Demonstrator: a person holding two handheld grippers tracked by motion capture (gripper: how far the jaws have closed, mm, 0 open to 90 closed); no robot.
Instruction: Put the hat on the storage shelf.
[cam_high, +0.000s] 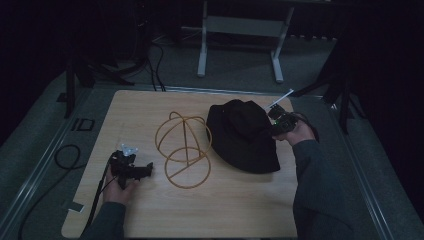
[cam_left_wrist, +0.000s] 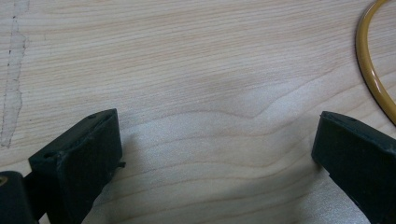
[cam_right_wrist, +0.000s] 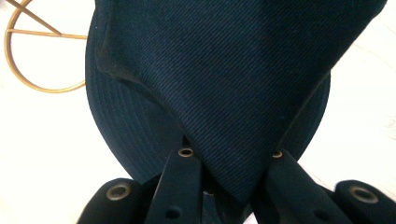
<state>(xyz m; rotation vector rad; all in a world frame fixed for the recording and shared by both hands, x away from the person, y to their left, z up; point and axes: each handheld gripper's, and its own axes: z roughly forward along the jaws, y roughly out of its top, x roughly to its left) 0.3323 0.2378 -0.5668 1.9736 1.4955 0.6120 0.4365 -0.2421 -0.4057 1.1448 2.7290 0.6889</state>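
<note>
A dark navy bucket hat lies on the wooden table, right of a gold wire hat stand. My right gripper is at the hat's right side, shut on its cloth. In the right gripper view the hat is pinched between the two black jaws, its crown pulled up over the brim, with the wire stand at the upper left. My left gripper rests low at the table's front left, pointing right toward the stand. Its jaws stand wide apart over bare wood, open, with the stand's gold ring at the right edge.
The table is pale wood with a worn strip at its left. Behind it stand a white-legged frame and dark tripod legs. Black cables loop on the floor at the left. A metal rail runs along the right.
</note>
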